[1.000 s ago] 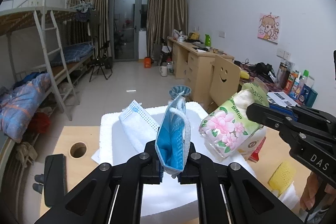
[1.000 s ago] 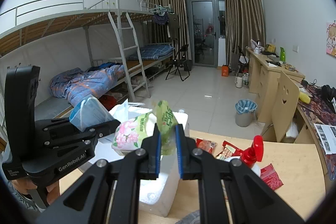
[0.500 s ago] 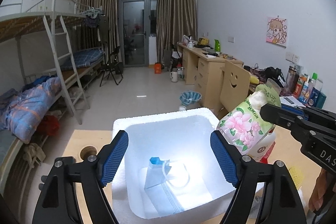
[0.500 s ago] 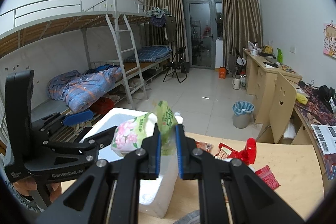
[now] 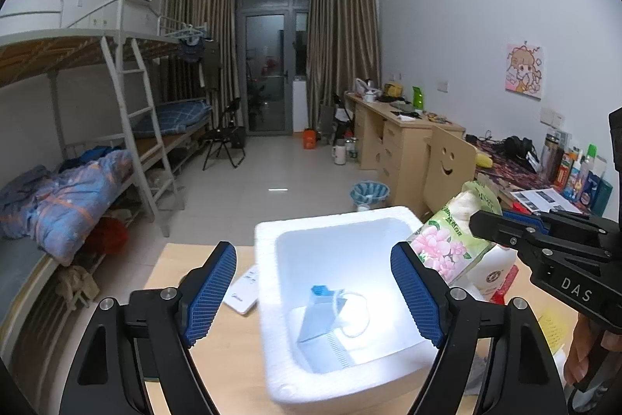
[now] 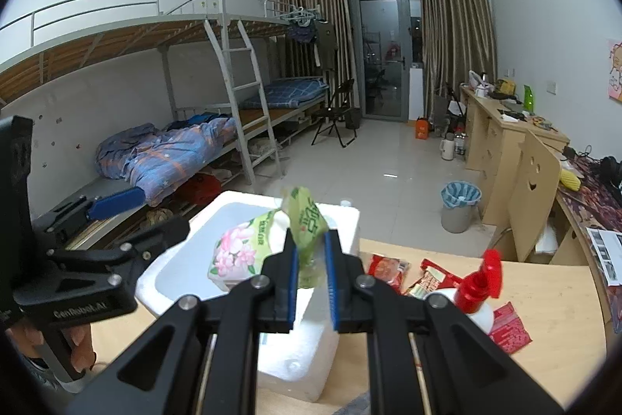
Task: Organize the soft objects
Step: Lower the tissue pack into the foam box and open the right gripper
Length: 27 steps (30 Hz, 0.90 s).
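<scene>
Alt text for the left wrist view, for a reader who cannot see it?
A blue face mask lies inside a white foam box on a wooden table, framed by the open, empty left tool. At right, the right tool holds a floral soft tissue pack by the box's rim.

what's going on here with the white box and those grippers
A person is sorting soft things into a white foam box on a wooden table. A blue face mask lies inside the box. The left hand-held gripper hovers over it, open and empty. The right hand-held gripper is shut on the wrapper of a floral tissue pack at the box's edge.
</scene>
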Tool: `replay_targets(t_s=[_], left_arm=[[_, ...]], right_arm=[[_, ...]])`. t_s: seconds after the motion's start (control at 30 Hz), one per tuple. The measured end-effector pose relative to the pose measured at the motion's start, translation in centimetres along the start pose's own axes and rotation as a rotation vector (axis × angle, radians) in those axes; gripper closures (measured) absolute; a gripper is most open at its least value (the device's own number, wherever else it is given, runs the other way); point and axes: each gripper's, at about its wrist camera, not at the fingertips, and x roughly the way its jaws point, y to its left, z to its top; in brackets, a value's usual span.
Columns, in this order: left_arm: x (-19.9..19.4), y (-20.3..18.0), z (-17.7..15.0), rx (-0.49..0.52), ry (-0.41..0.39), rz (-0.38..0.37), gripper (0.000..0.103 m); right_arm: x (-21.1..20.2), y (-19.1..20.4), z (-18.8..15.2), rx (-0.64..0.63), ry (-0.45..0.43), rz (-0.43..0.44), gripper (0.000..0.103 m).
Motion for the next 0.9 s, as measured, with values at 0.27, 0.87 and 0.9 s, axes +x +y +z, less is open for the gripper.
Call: replay_targets(t_s=[0.27, 0.87, 0.9], left_arm=[[-1.2, 3.2, -0.5, -0.035, -0.022, 0.067, 0.017], [-1.4, 5.1, -0.8, -0.056, -0.03, 0.088, 0.013], [-1.5, 5.0, -0.8, -0.058, -0.032, 0.086, 0.013]], right_arm=[[1.5, 0.9, 0.0, 0.006, 0.025, 0.024, 0.087], [3.4, 2.5, 0.0, -0.001, 0.05, 0.048, 0.084], [3.5, 2.4, 0.0, 0.0, 0.05, 0.048, 0.078]])
